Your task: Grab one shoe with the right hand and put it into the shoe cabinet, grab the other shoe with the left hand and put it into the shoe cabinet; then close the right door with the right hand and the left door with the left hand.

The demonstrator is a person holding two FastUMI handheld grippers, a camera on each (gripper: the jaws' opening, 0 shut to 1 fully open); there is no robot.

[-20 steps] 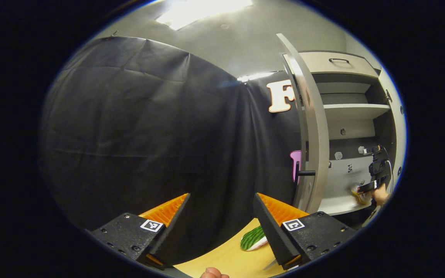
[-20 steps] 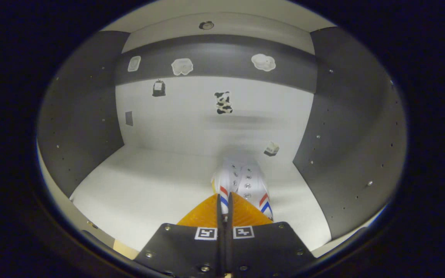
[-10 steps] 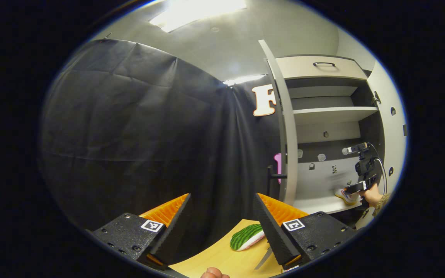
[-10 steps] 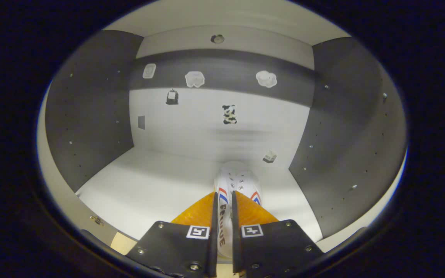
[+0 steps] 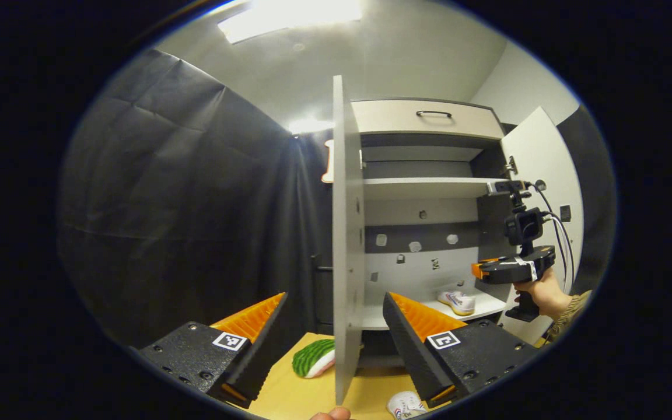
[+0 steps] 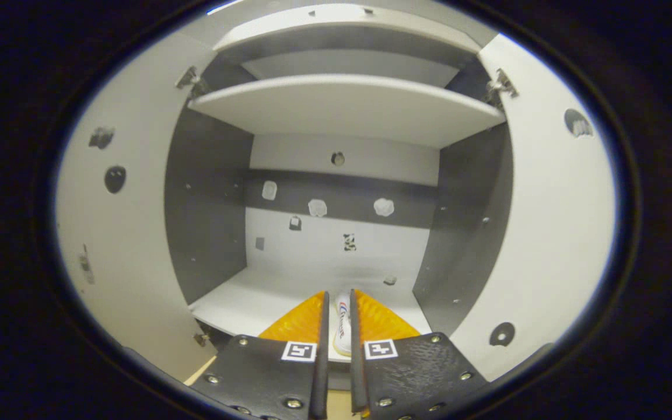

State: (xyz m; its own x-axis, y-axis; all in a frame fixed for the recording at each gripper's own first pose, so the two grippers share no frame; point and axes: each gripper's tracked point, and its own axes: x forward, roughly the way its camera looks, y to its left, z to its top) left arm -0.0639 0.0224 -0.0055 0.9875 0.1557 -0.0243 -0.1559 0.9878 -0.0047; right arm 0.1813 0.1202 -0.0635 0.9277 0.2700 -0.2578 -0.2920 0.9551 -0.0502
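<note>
Right gripper (image 6: 336, 350): jaws standing slightly parted, gripping nothing; the white shoe (image 6: 342, 324) is sitting beyond them on the bottom shelf (image 6: 242, 300) of the shoe cabinet (image 5: 429, 116) (seen through the narrow gap). Left gripper (image 5: 333, 341): jaws spread wide, empty, hovering over the wooden floor (image 5: 289, 396); the second shoe (image 5: 405, 403) is lying low beside its right finger; a green-striped object (image 5: 311, 357) is resting nearby. Left door (image 5: 345, 233) and right door (image 5: 540, 163) are both standing open.
</note>
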